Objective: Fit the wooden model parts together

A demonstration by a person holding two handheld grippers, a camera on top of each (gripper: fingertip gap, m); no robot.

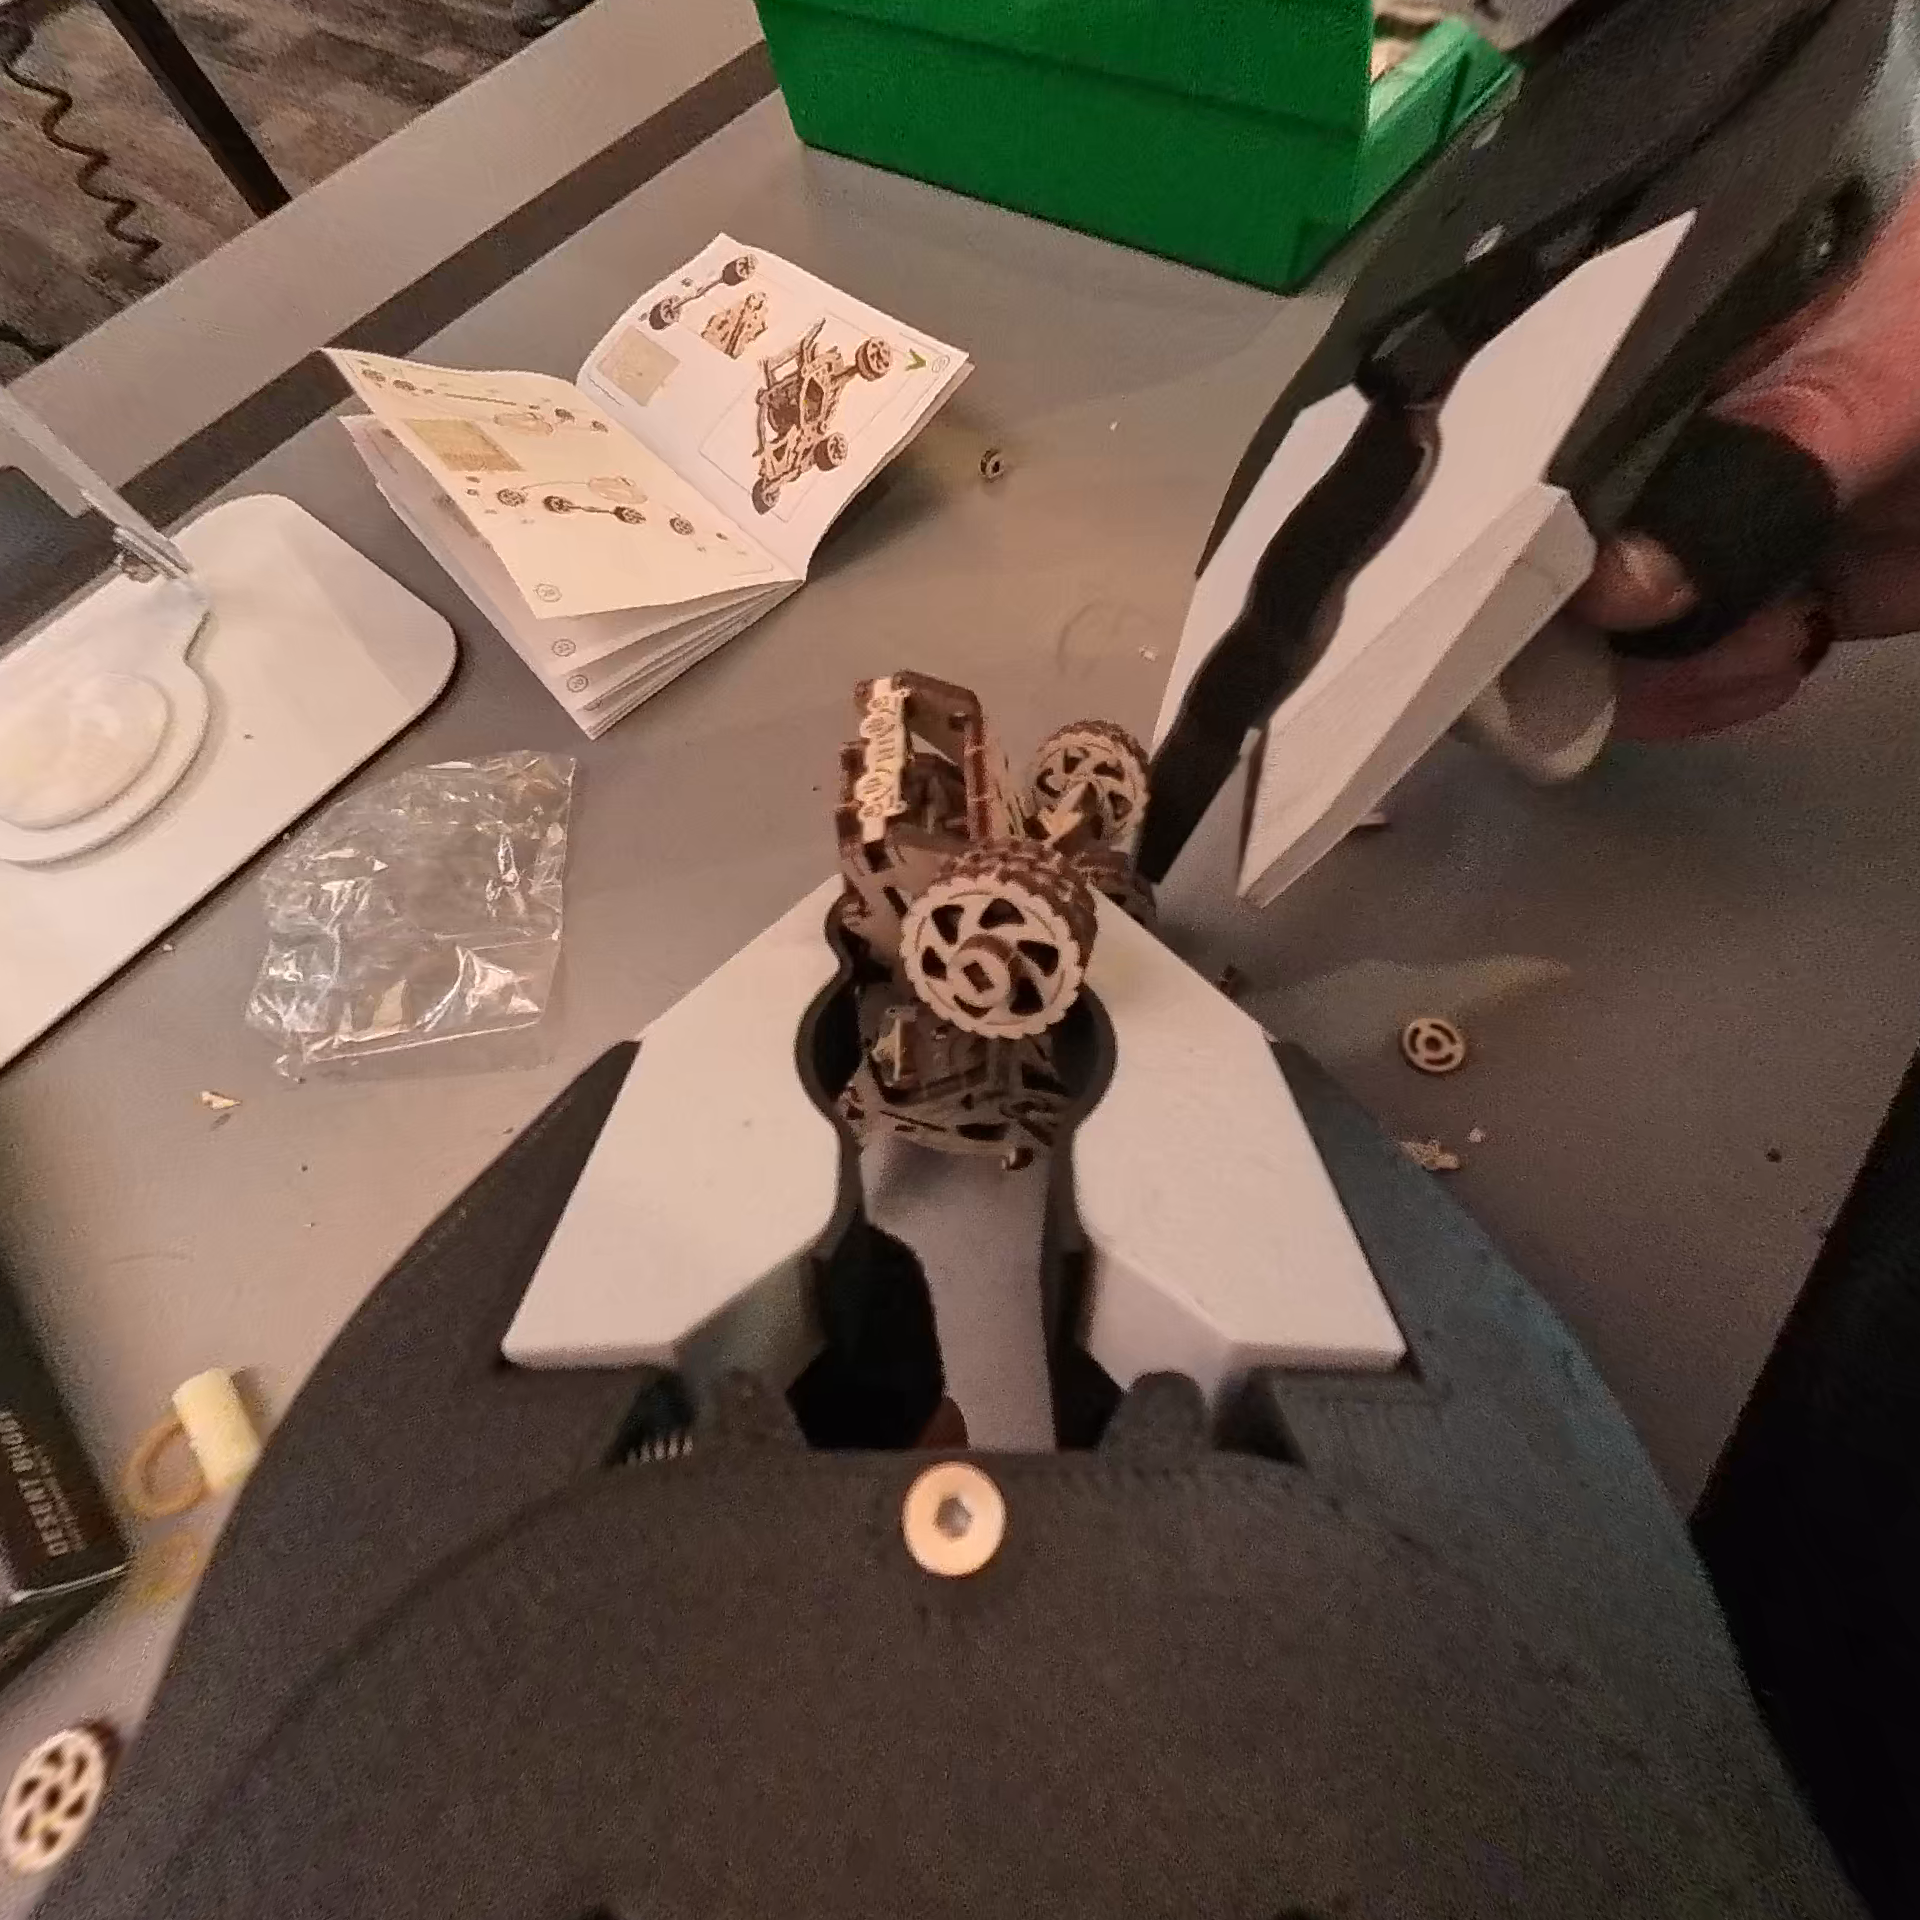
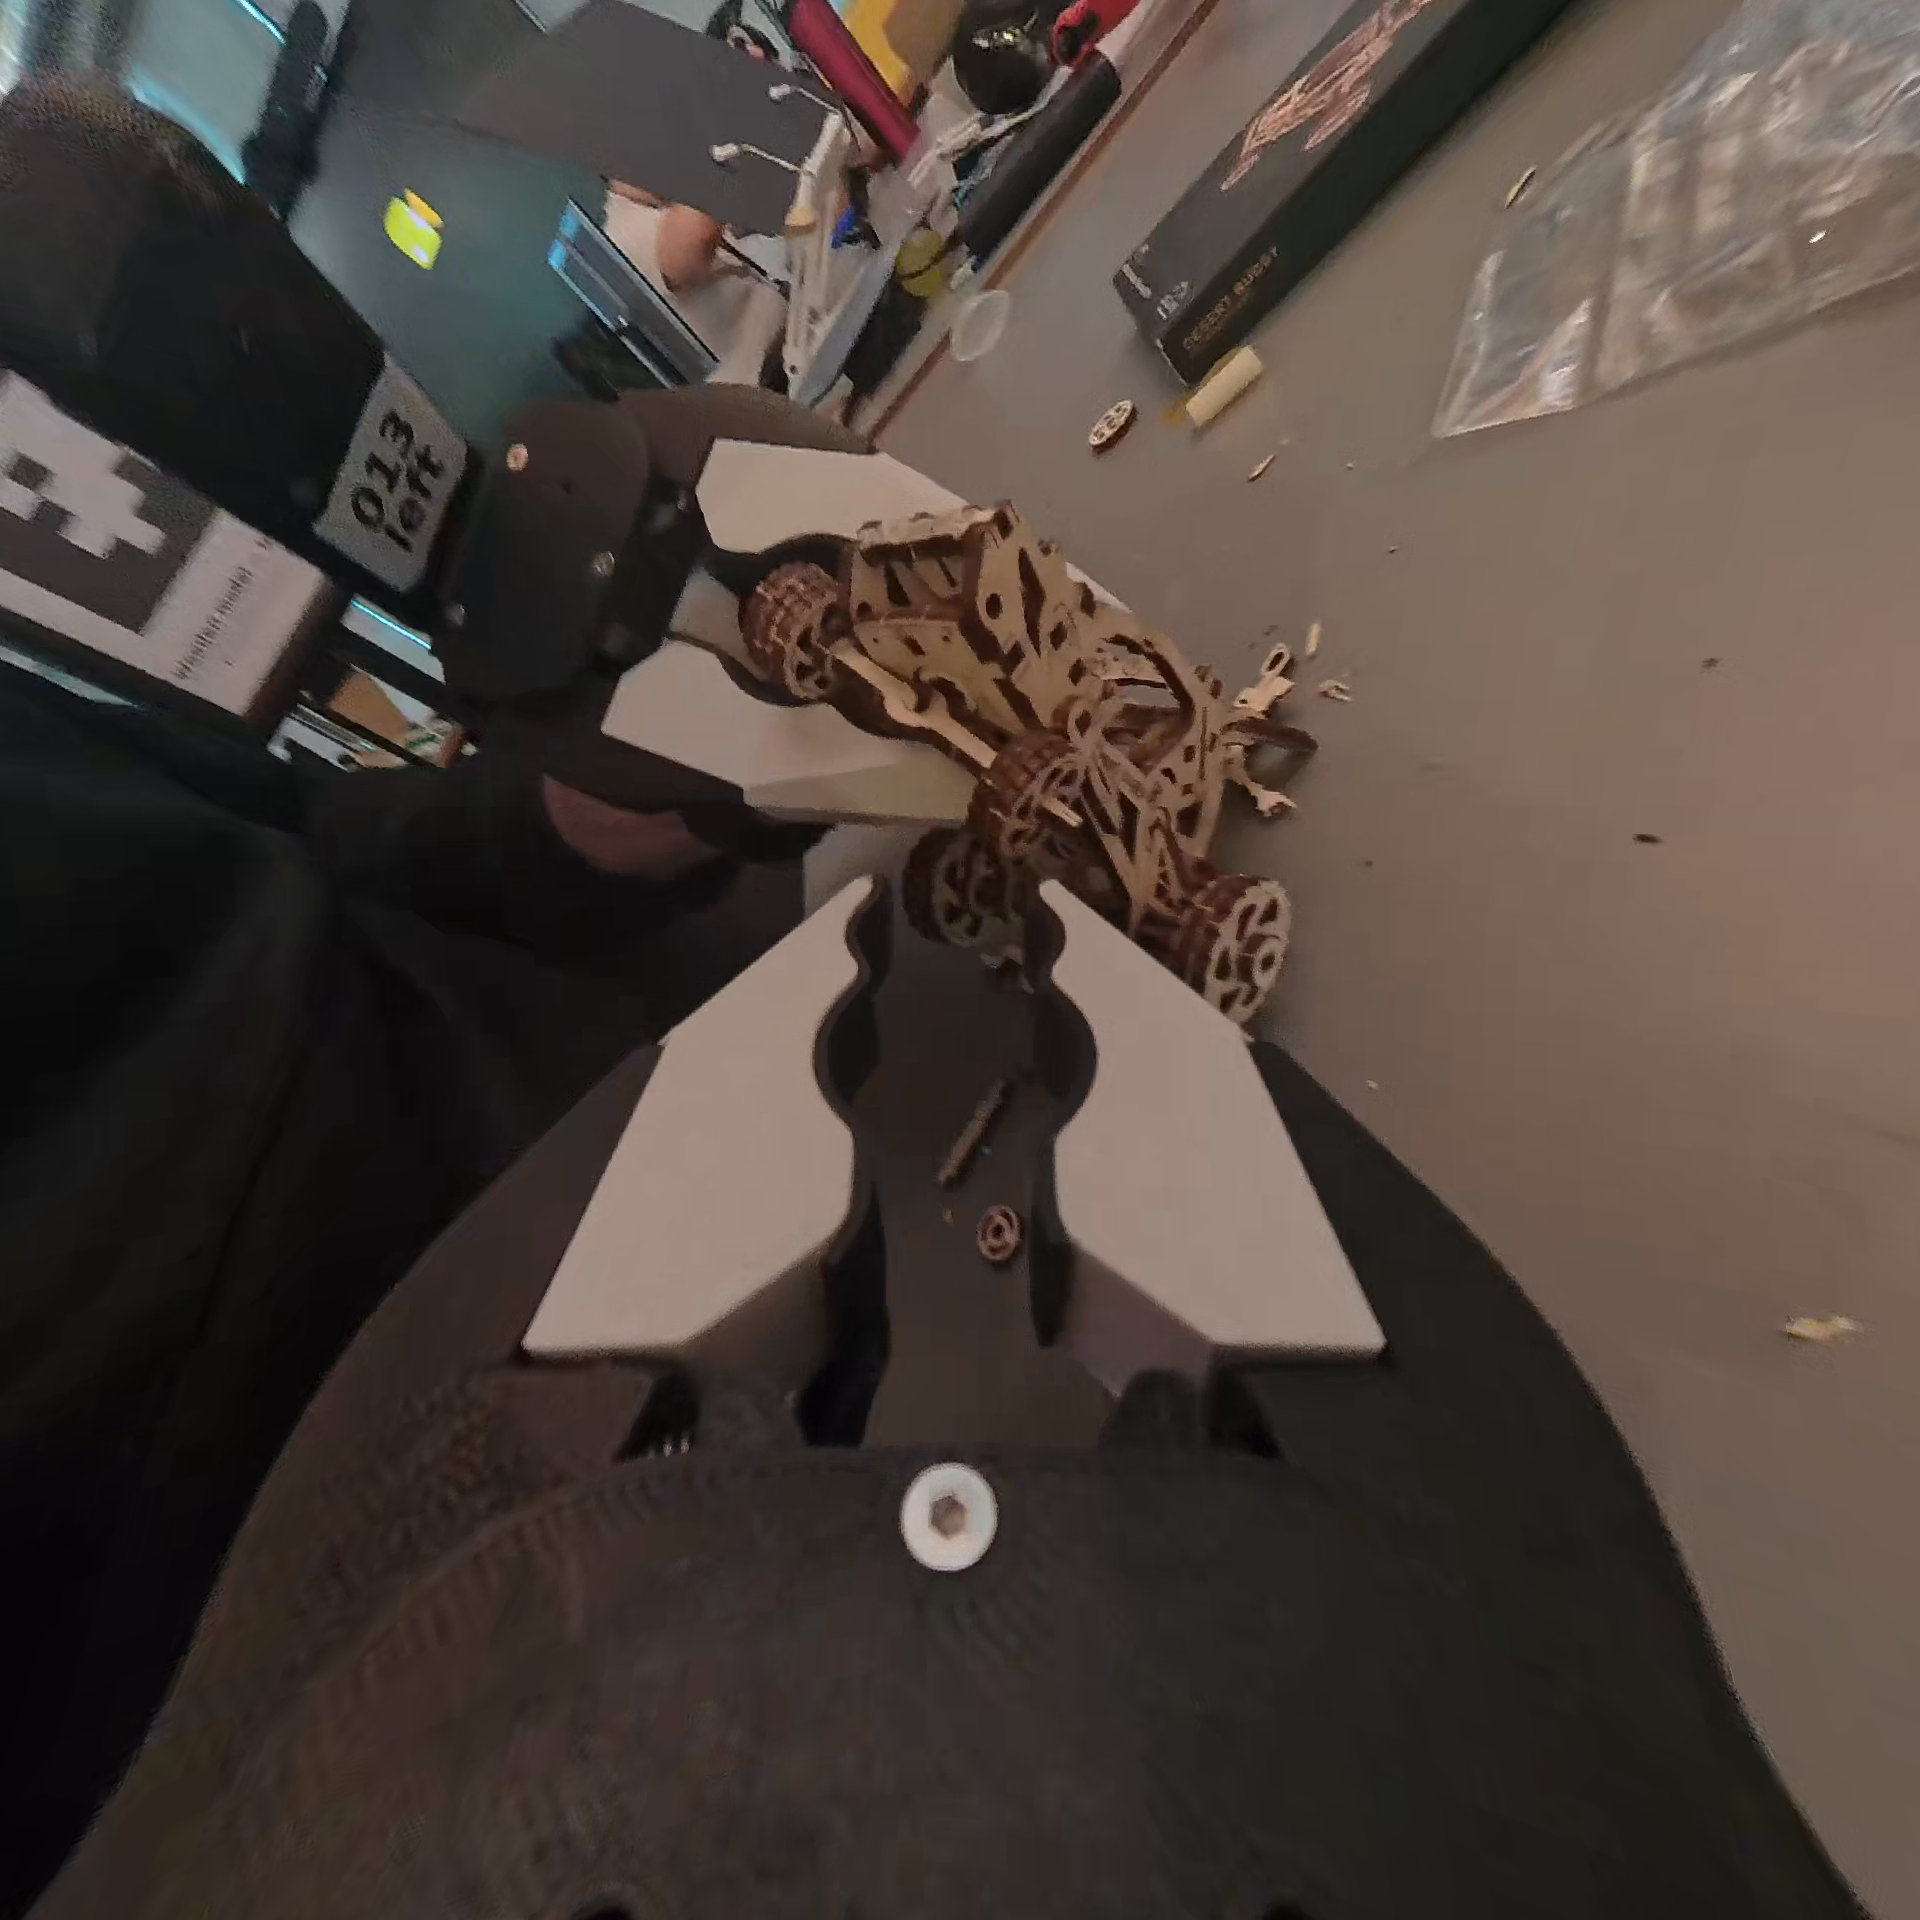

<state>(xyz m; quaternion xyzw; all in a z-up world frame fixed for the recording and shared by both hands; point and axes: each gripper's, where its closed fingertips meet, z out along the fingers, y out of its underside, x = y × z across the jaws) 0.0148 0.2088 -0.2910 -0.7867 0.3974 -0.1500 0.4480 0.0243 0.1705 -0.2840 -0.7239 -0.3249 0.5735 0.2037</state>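
A wooden buggy model (image 1: 914, 769) with spoked wheels is held tilted just above the grey table (image 1: 1039, 499). My left gripper (image 1: 982, 914) is shut on the buggy's body, one wheel (image 1: 997, 956) sticking up between its white fingers. In the right wrist view the buggy (image 2: 987, 623) lies across the left gripper (image 2: 883, 675). My right gripper (image 2: 956, 894) reaches in from the right (image 1: 1200, 883) and is closed around one of the buggy's end wheels (image 2: 940, 894). The contact itself is partly hidden.
An open instruction booklet (image 1: 644, 468), a clear plastic bag (image 1: 416, 914), a white tray (image 1: 312, 644) and a green box (image 1: 1091, 125) lie beyond. A loose wheel (image 1: 52, 1766), a small ring piece (image 1: 1436, 1042), a wax stick (image 1: 213, 1423), a black box (image 2: 1299, 177) and wood scraps (image 2: 1278, 665) are scattered. Between my left fingertips and the wax stick (image 1: 213, 1423) there is roughly 20 cm. It is also in sight in the right wrist view (image 2: 1222, 377).
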